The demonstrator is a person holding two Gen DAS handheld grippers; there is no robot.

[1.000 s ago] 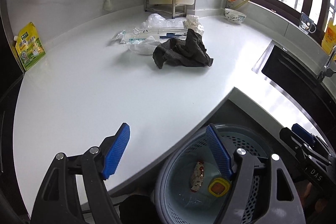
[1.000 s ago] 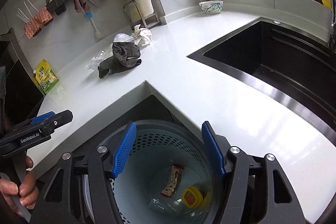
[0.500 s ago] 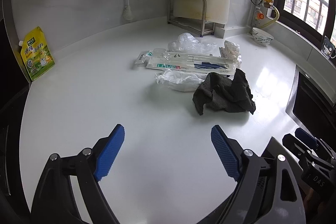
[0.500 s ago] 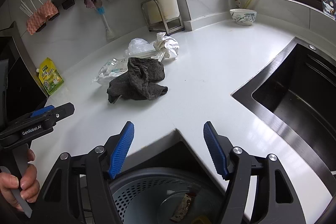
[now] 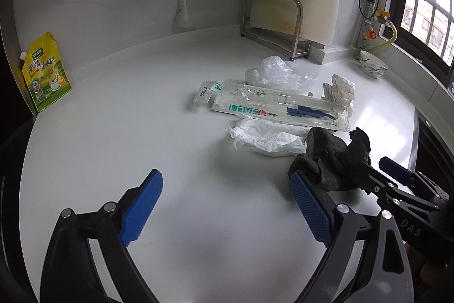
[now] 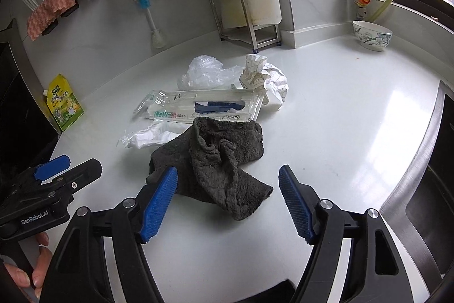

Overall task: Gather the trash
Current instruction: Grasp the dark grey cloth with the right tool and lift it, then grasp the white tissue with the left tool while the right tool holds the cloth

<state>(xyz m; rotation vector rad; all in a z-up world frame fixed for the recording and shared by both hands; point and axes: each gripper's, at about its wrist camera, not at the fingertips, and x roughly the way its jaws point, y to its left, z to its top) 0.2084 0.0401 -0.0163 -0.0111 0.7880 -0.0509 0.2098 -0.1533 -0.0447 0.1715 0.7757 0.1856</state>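
Both the left hand-held gripper (image 5: pixel 227 206) and right hand-held gripper (image 6: pixel 228 200) hover spread and empty, jaws just widening, over the white bench (image 6: pixel 340 110). A dark rag (image 6: pixel 218 158), toothbrush packaging (image 6: pixel 204 105), plastic bags and crumpled paper (image 6: pixel 266 75) lie mid-bench.

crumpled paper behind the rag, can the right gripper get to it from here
Probably not directly: the dark rag lies between the open right gripper and the crumpled paper; it would have to pass over or around it.
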